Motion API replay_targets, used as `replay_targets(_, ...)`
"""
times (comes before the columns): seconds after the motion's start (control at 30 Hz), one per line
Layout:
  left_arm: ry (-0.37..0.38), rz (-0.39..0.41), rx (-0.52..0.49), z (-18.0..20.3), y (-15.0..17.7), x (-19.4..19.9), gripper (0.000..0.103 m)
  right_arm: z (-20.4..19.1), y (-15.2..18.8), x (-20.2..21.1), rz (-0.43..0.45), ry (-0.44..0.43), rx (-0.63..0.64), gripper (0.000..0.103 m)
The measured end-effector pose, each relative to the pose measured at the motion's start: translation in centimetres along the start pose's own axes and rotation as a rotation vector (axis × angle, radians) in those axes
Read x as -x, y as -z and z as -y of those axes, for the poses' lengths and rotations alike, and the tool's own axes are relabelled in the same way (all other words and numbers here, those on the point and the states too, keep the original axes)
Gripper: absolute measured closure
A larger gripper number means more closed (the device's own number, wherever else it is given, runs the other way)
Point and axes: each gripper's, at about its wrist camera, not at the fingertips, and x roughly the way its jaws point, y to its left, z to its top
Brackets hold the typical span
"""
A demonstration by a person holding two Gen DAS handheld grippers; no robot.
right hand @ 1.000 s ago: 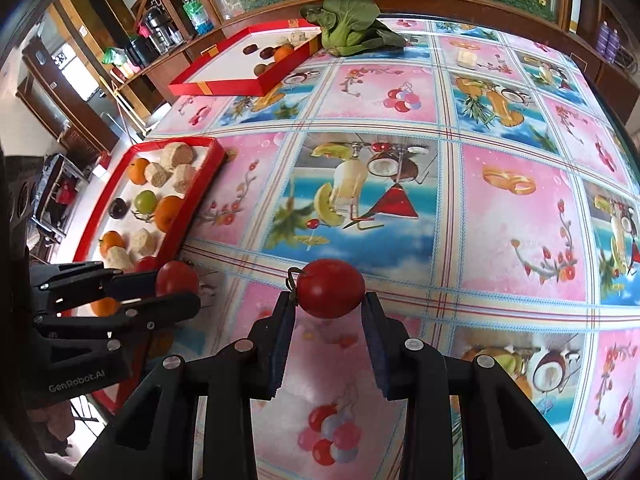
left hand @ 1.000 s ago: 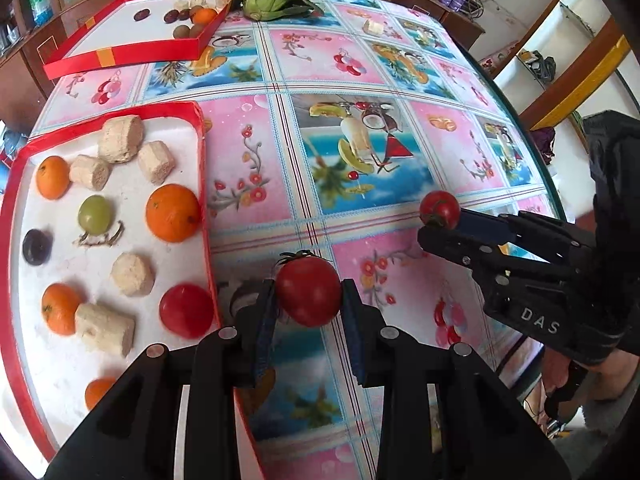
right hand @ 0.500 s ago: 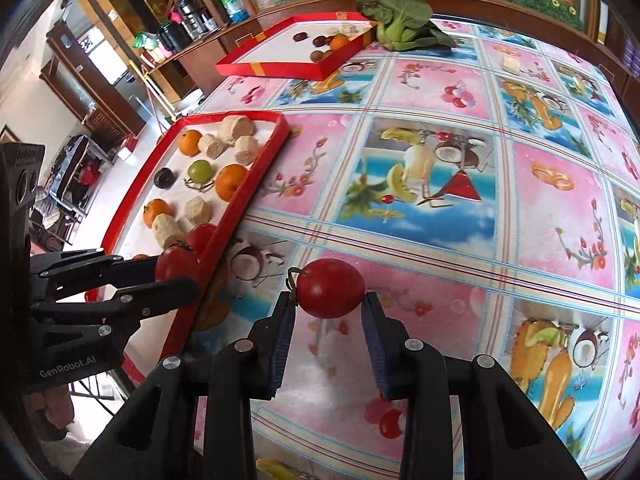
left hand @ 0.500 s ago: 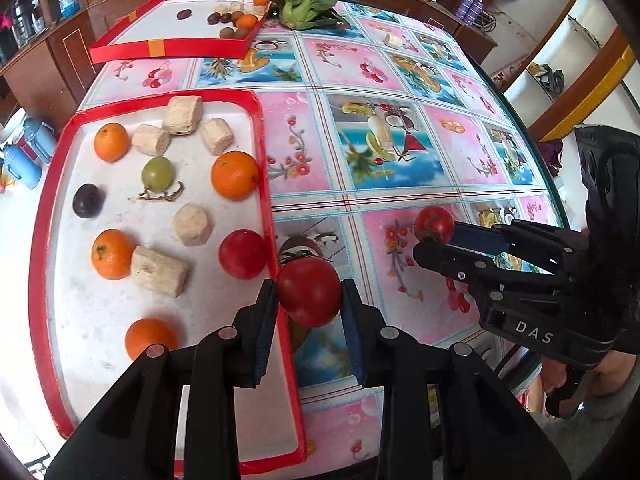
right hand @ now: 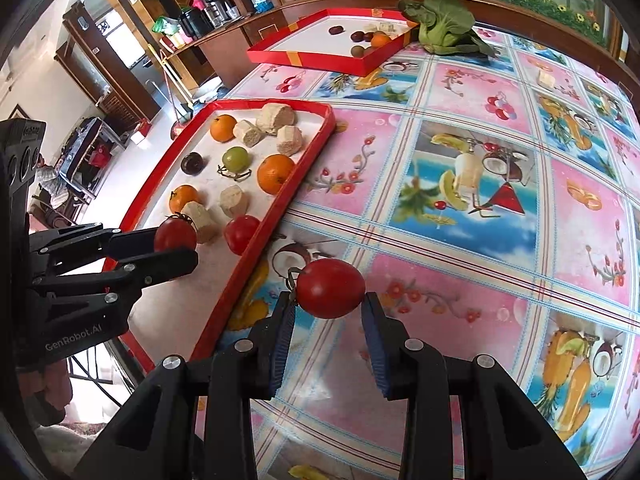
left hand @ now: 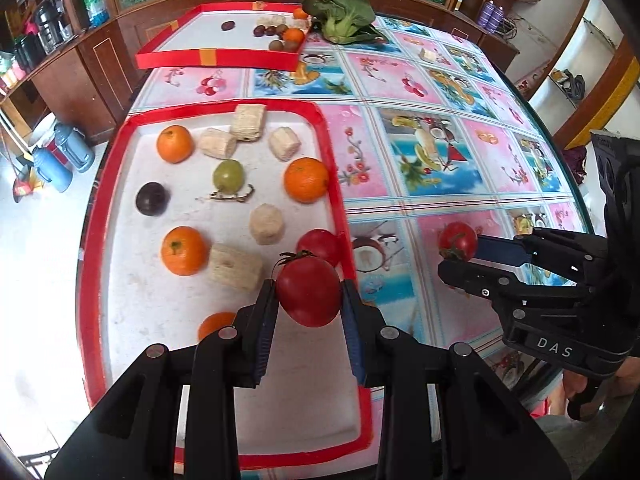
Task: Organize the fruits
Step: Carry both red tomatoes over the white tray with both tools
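Observation:
My left gripper (left hand: pixel 309 300) is shut on a red tomato (left hand: pixel 309 294) and hangs over the right side of the near red tray (left hand: pixel 92 208). Another tomato (left hand: pixel 320 242) lies in that tray by its right rim, among oranges (left hand: pixel 306 179), a green grape (left hand: pixel 228 176), a dark plum (left hand: pixel 151 199) and beige chunks (left hand: pixel 234 267). My right gripper (right hand: pixel 329 308) is shut on a second red tomato (right hand: pixel 330 288), above the tablecloth just right of the tray rim (right hand: pixel 256 248). In the right wrist view the left gripper (right hand: pixel 176 246) shows with its tomato (right hand: pixel 175 234).
A second red tray (left hand: pixel 218 58) with small fruits stands at the far side, next to a leafy green vegetable (left hand: pixel 344 18). The round table's edge (left hand: pixel 560 152) curves on the right. Cabinets, bottles and kettles stand beyond the left edge.
Both grippers have moved left with their tomatoes. The left one went from over the tablecloth to over the tray; the right one came up close to the tray's rim.

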Motion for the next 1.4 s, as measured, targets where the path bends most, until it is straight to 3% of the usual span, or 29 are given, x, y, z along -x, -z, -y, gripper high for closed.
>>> replay_targets(0.3,-0.043,0.011,0.035,-3.1,0.6,0.6,0.074,-2.3,-0.6,-0.9,-0.008,-0.028,0.02,0.068)
replay_targets(0.8,-0.084,0.024,0.219,-11.8,1.5,1.2,0.074,-6.4,-1.6,-2.3,-0.032,-0.079,0.084,0.068)
replay_targets(1.4,-0.084,-0.033,0.152,-13.4,-1.2,-2.6,0.074,-11.3,-2.0,-5.5,-0.11,-0.085,0.223,0.068)
